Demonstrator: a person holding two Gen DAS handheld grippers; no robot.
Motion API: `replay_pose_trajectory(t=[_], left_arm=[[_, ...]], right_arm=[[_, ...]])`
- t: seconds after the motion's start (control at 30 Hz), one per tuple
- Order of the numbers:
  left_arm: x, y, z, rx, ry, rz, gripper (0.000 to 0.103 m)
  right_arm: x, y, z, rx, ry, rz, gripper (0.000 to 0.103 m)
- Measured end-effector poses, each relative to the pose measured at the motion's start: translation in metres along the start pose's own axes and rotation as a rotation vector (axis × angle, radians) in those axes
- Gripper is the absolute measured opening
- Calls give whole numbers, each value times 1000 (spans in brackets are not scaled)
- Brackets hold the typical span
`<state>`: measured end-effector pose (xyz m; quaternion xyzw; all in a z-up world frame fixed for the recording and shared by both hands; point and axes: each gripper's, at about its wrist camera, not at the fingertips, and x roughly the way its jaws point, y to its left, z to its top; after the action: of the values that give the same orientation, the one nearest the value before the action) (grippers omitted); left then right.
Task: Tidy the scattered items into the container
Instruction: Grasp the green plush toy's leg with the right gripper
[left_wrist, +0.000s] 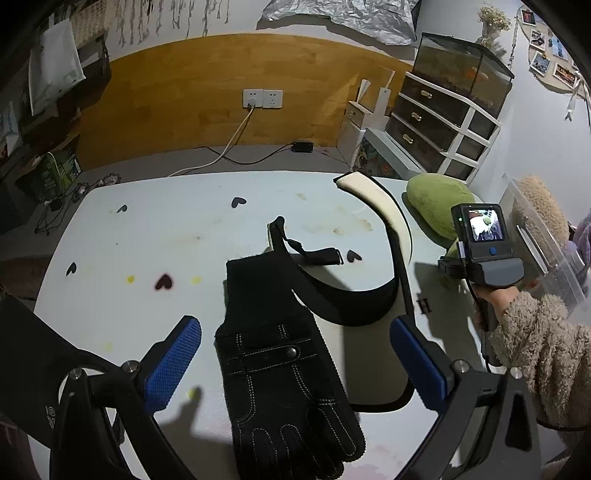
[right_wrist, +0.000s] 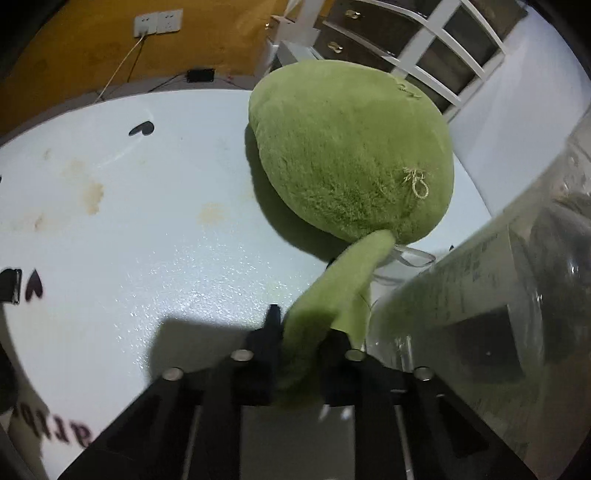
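A black stitched glove (left_wrist: 280, 373) lies on the pale table (left_wrist: 147, 236), between the blue-padded fingers of my left gripper (left_wrist: 295, 365), which stands wide open over it. Behind the glove lies a cream visor with a black strap (left_wrist: 384, 229). A green plush toy (right_wrist: 351, 147) rests at the table's right side; my right gripper (right_wrist: 303, 332) is shut on its narrow green tail-like end (right_wrist: 325, 302). In the left wrist view the green plush toy (left_wrist: 439, 203) sits beyond the right gripper's body (left_wrist: 484, 243). A clear plastic container (right_wrist: 498, 288) stands right beside it.
The clear container (left_wrist: 546, 236) holds a fluffy tan item and sits at the table's right edge. A person's fleece sleeve (left_wrist: 543, 354) holds the right gripper. Drawers and a fish tank (left_wrist: 461, 74) stand behind; cables run along the floor by the wall sockets (left_wrist: 262, 99).
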<state>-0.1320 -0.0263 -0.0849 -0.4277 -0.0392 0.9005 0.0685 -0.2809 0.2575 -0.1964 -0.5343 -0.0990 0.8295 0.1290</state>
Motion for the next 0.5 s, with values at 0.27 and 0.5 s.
replay_pose_trajectory(t=[0.27,0.5], left_arm=[[-11,-10,-2,40,-37,-20,103],[-32,-25,-10,85,-79,-51,103]], right_arm=[[-55,2,-50,-51,-49,143,8],[-103,6,-99,-112,-80,266,7]])
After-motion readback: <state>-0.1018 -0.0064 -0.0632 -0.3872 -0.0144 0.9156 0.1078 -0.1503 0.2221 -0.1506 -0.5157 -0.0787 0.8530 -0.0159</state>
